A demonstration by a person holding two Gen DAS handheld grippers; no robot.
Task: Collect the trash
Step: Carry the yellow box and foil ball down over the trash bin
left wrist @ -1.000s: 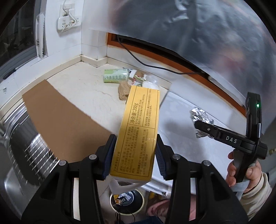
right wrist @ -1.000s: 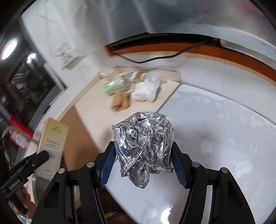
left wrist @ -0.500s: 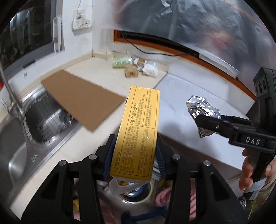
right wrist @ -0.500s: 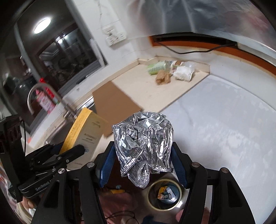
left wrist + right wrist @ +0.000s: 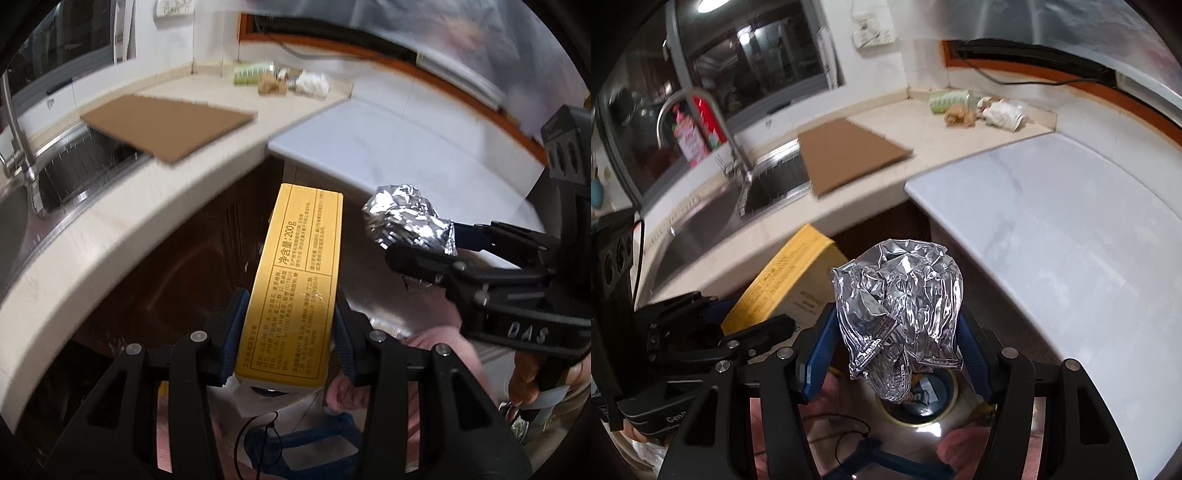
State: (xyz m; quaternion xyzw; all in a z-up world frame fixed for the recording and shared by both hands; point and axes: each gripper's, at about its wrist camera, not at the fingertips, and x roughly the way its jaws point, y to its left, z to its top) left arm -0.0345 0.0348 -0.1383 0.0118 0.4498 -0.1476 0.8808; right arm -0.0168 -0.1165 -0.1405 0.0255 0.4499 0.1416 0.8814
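in the left wrist view the left gripper (image 5: 286,334) fills the bottom of the frame, its blue pads clamped on the two long sides of a yellow box (image 5: 295,291) that stands up from the jaws toward the centre of the frame, printed face to the camera. to its right, at mid-right of the frame, the right gripper (image 5: 424,240) reaches in from the edge with its jaws closed on a crumpled foil ball (image 5: 402,219), a hand (image 5: 524,373) on its handle at lower right. in the right wrist view the same foil ball (image 5: 897,306) sits at bottom centre between the right gripper's blue pads, squeezed from both sides, with the yellow box (image 5: 786,280) and the left gripper (image 5: 746,332) just to its left. directly below the foil, at the bottom centre of that frame, the round rim of a trash bin (image 5: 947,410) shows, with scraps inside. behind both held things, dark cabinet fronts (image 5: 173,266) run under the curved edge of a pale counter (image 5: 110,236). further up, a flat cardboard sheet (image 5: 166,125) lies on the counter, partly over a steel sink (image 5: 70,173) at the left edge, with a tap (image 5: 701,122) beside it. a white slab (image 5: 1052,221) spreads across the right. farthest, in the counter's corner near the top of the frame, a small heap of litter (image 5: 284,79) lies against the wall: a green packet, a brown wad and white crumpled paper.
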